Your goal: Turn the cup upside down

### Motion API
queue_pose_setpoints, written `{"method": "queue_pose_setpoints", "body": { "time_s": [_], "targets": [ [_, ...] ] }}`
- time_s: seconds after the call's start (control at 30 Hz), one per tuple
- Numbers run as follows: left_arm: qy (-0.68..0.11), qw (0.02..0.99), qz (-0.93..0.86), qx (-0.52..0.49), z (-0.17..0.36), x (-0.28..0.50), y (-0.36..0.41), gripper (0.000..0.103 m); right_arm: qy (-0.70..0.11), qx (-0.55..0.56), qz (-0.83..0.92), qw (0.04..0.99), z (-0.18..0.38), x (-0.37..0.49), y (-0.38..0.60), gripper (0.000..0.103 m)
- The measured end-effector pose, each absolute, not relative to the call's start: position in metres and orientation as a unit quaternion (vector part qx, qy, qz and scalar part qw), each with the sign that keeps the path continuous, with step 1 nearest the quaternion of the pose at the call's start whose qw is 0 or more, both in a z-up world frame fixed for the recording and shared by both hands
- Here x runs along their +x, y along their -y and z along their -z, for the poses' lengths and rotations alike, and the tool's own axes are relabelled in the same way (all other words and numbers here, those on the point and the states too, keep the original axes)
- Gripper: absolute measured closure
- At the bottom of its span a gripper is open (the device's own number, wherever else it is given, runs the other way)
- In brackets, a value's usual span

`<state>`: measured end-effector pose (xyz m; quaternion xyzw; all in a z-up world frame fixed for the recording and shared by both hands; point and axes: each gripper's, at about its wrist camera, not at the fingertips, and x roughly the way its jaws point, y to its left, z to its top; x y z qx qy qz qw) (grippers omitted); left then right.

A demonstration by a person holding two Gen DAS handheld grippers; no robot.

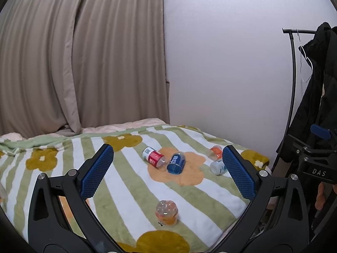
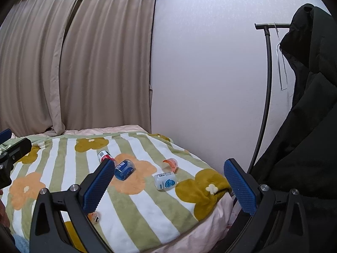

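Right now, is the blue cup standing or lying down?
Lying down. The blue cup rests on its side on the blanket, open mouth facing the left wrist camera.

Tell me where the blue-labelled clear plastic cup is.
The blue-labelled clear plastic cup lies on its side mid-blanket on an orange flower, touching the red-labelled clear cup on its left, in both wrist views.

curtain (image 1: 84,52) beige, closed | wall (image 1: 221,63) white | bed blanket (image 1: 130,187) floral striped | coat rack (image 2: 265,80) with black jacket (image 2: 305,105)
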<state>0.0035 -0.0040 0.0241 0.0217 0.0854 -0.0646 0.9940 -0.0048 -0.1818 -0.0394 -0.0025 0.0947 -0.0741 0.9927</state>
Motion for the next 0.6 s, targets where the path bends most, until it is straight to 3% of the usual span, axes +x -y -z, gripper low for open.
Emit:
{"method": "queue_pose_setpoints", "body": {
  "time_s": [0.6],
  "targets": [
    [-0.084, 0.994, 0.071, 0.016, -0.0286, 0.0064, 0.0064, 0.000, -0.100, 0.009, 0.081, 0.992, 0.0411, -0.0036, 0.1884, 0.000]
  ]
}}
